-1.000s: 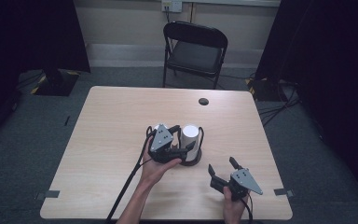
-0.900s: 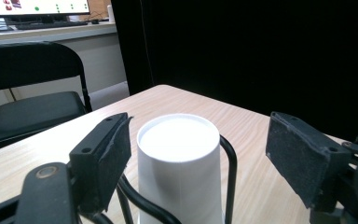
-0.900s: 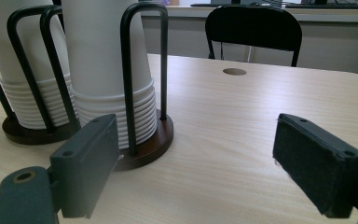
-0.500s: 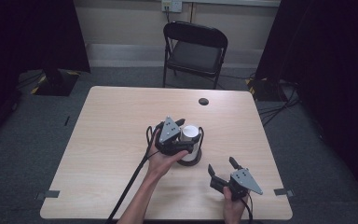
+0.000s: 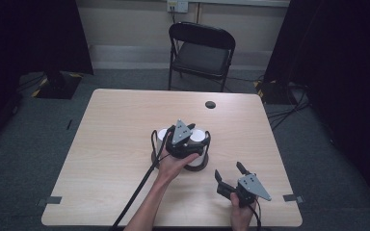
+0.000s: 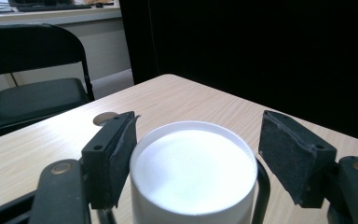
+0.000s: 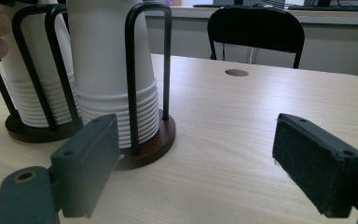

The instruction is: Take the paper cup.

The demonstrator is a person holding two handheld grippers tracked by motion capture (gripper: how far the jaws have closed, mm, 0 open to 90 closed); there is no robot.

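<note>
Two stacks of upturned white paper cups stand in black wire holders on dark round bases (image 7: 154,144) at the table's middle. The right stack (image 5: 201,136) (image 7: 112,56) has my left gripper (image 5: 192,134) at its top. In the left gripper view the top cup (image 6: 193,172) sits between the open jaws: the left pad (image 6: 114,158) is almost touching its rim, and the right pad (image 6: 291,158) stands clear of it. The left stack (image 5: 163,134) (image 7: 32,70) is beside the person's hand. My right gripper (image 5: 229,172) (image 7: 198,158) rests open near the front right, empty, facing the holders.
A round cable hole (image 5: 210,104) (image 7: 237,73) lies in the table top towards the far edge. A black folding chair (image 5: 202,53) stands behind the table. The left gripper's cable (image 5: 139,187) trails to the front edge. Dark curtains flank both sides.
My left gripper has moved to the right and a little forward, from over the left stack to around the top of the right stack. The right gripper has stayed put.
</note>
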